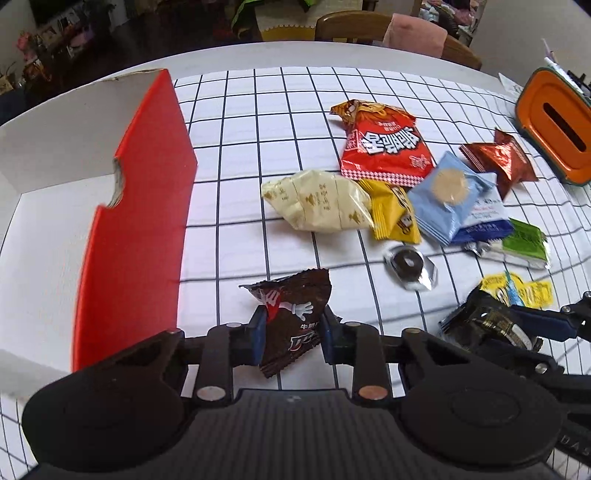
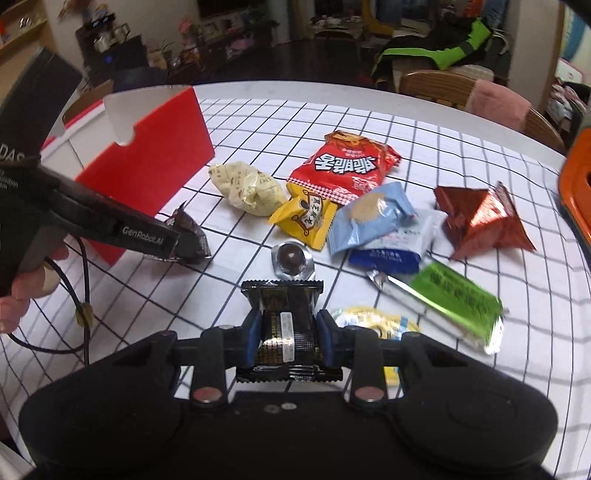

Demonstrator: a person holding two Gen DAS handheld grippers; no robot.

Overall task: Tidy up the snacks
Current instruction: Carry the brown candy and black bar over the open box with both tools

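My left gripper [image 1: 291,328] is shut on a dark brown snack packet [image 1: 291,317] and holds it just right of the open red-and-white box [image 1: 136,229]. It also shows in the right wrist view [image 2: 173,240] with the brown packet [image 2: 192,236] beside the box [image 2: 147,173]. My right gripper [image 2: 286,334] is shut on a black-and-gold packet [image 2: 284,325], low over the cloth; that packet shows in the left wrist view [image 1: 480,325]. Loose snacks lie ahead: a red bag [image 1: 384,144], a cream pack [image 1: 317,201], a yellow pack [image 1: 395,214], a light blue pack [image 1: 450,192].
A copper foil packet [image 2: 484,221], a green bar [image 2: 454,299], a foil-wrapped chocolate [image 2: 291,258] and a yellow wrapper [image 2: 373,321] lie on the grid tablecloth [image 1: 258,122]. An orange container [image 1: 554,122] stands at the far right. Wooden chairs [image 1: 354,26] stand beyond the table.
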